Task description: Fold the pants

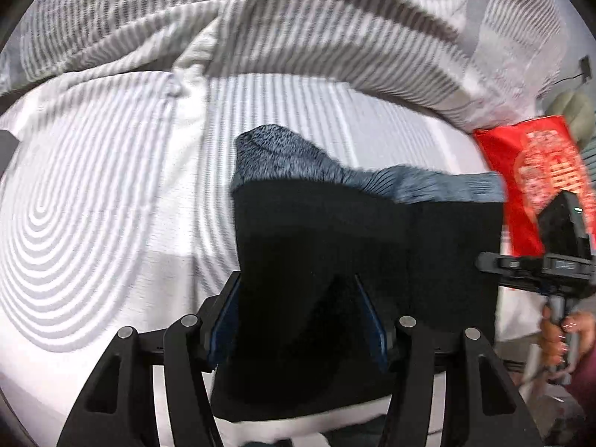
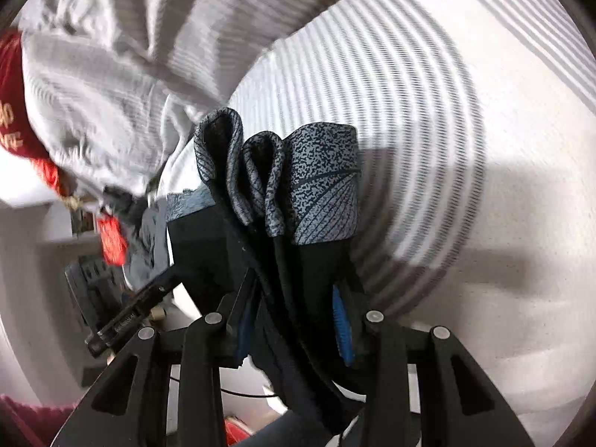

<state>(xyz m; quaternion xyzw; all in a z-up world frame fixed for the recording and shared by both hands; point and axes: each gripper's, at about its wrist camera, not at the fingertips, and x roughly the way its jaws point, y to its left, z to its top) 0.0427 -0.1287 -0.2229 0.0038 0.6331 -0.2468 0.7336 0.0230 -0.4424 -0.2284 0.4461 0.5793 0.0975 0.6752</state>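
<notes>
While one pair of pants (image 1: 320, 260) is held up above a striped sheet (image 1: 111, 186), its look is read as mostly black cloth with a speckled blue-grey band along the far edge. One band is seen by the left wrist camera, stretched from ahead of the left claw (image 1: 298, 305) toward the right claw (image 1: 536, 264). By the right wrist camera the band is seen bunched into about three folds just ahead of the right claw (image 2: 294, 298), with a line print on one panel. Black cloth is clamped between the two blue-padded fingers (image 1: 223, 320) of the left claw. Cloth is likewise pinched between the right claw's two fingers (image 2: 342, 320), hanging down past them. Two claws are counted, each gripping the pants. One hand (image 1: 562, 331) is seen on the right claw's handle. One rumpled striped blanket (image 1: 298, 26) lies beyond the claws. One red bag (image 1: 529, 171) with pale print is seen behind the right claw.
</notes>
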